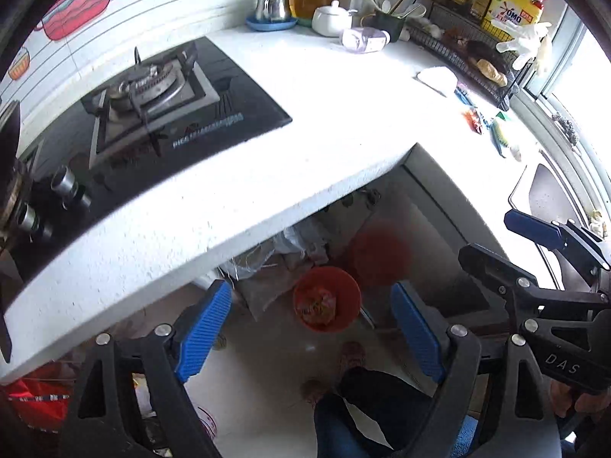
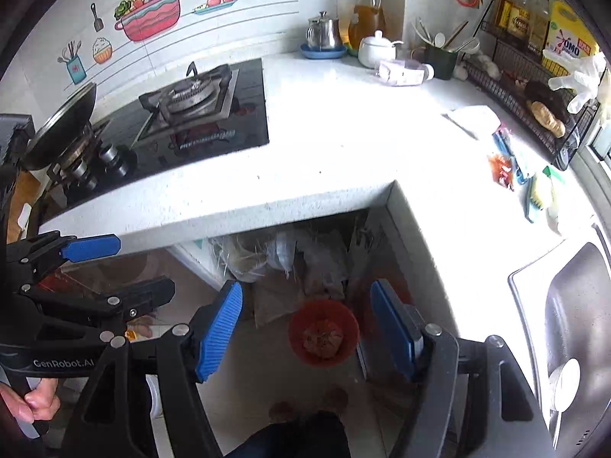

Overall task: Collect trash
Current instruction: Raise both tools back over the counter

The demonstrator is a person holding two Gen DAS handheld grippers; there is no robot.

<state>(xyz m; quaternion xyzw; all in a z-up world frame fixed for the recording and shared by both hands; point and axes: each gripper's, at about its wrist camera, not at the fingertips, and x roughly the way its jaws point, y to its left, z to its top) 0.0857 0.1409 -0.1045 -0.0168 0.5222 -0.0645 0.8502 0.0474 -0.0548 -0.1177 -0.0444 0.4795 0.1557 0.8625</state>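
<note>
White L-shaped kitchen counter (image 2: 332, 141), seen from above by both wrist cameras, with the open floor space beneath its inner corner. A black glass gas hob (image 2: 191, 122) is set into the counter at left, one burner bare, a dark pan (image 2: 63, 126) tilted on the other. A steel sink (image 2: 573, 316) lies at the right edge of the right wrist view, with a ladle in its basin.

Along the back wall stand a steel teapot on a blue saucer (image 2: 324, 34), a jug of amber liquid (image 2: 367, 11), a white lidded sugar bowl (image 2: 376, 49) and a dark utensil holder. A black wire rack (image 2: 534, 87) at right carries bottles, a yellow detergent jug and a pale glove.

Task items: crumpled snack wrappers (image 2: 504, 168), red, blue and green, lie on the counter in front of the rack, between a folded white cloth (image 2: 473, 118) and the sink. On the floor below the counter corner sits a red trash bin (image 2: 324, 332), already holding reddish-orange wrappers, with grey bags behind it.

Left gripper (image 1: 305, 328): blue-padded fingers spread wide, nothing between them, framing the bin far below. Right gripper (image 2: 305, 328): fingers likewise spread and empty, above the same bin. Each gripper also appears at the edge of the other's view. A hand (image 2: 30, 400) grips the left tool's handle; the person's shoes show on the floor.
</note>
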